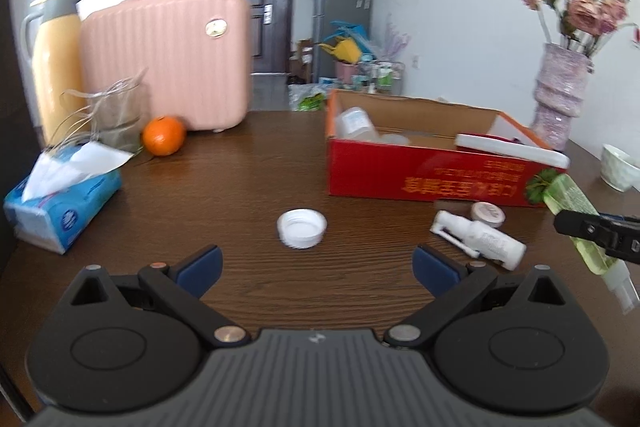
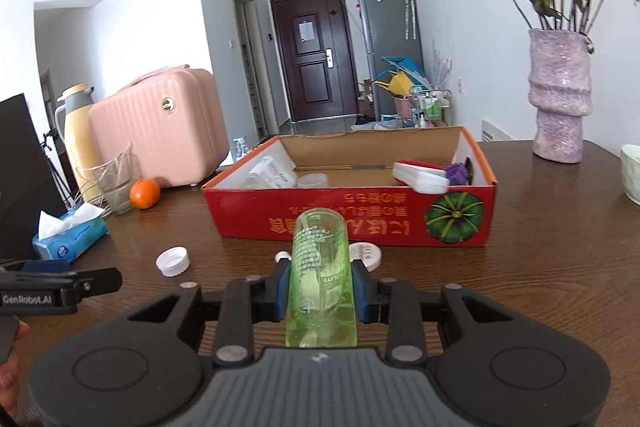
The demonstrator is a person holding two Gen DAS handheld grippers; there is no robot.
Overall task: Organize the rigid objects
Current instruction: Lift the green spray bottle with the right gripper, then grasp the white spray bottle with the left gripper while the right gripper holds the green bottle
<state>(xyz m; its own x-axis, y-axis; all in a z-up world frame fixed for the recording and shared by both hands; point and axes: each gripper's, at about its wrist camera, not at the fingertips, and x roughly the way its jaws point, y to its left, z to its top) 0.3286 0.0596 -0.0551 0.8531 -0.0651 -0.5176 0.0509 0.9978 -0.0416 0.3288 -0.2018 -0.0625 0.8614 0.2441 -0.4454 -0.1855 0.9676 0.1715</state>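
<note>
Risk first: green bottle [image 2: 320, 275] clamped between the fingers of the right gripper [image 2: 321, 287], held lengthways and raised above the bench [image 2: 540, 267], pointing toward the red box [image 2: 352, 223]. Smooth, rounded plastic, so likely to twist or slide out if the squeeze eases before clearing the box's near wall; could also clip that wall if carried too low. Left gripper [image 1: 316, 267] with fingers wide apart, holding nothing, aimed at the white cap [image 1: 301, 228] lying open side up on the bench; shallow and light, so apt to skid away if pinched off-centre. White spray bottle [image 1: 480, 239] lying on its side and small round jar [image 1: 488, 214] near the box's front, not yet packed. Inside the box: clear containers at the left end, a white-and-red case [image 2: 420, 177] at the right, something purple [image 2: 458, 173] beside it, hard to identify.
</note>
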